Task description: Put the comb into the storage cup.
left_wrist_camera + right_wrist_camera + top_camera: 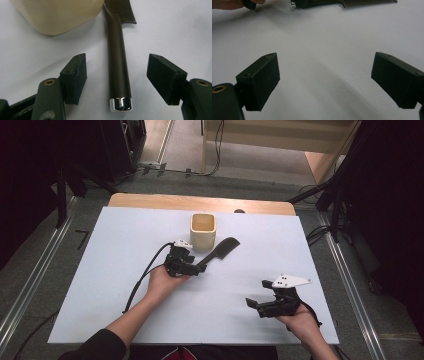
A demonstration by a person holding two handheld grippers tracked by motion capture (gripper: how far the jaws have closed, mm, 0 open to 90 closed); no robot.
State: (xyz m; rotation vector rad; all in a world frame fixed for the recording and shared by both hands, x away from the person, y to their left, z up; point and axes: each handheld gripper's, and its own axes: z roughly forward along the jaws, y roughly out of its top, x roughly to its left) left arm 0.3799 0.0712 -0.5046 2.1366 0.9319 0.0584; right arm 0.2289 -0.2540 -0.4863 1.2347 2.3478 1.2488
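Observation:
A dark comb (220,250) with a long handle lies flat on the white table, its toothed head pointing up and right. In the left gripper view the comb's handle (117,62) runs between the jaws, its chrome end cap (120,104) nearest me. My left gripper (196,268) (117,75) is open, with a jaw on either side of the handle and a gap to each. A cream square cup (203,231) (57,13) stands upright just beyond the comb. My right gripper (252,305) (325,77) is open above bare table at the front right, nothing between its jaws.
The white sheet (125,270) covers most of a wooden table (150,200). Cables and dark stands ring the table on the floor. In the right gripper view the comb's teeth (369,2) and a hand (227,3) show far off at the top.

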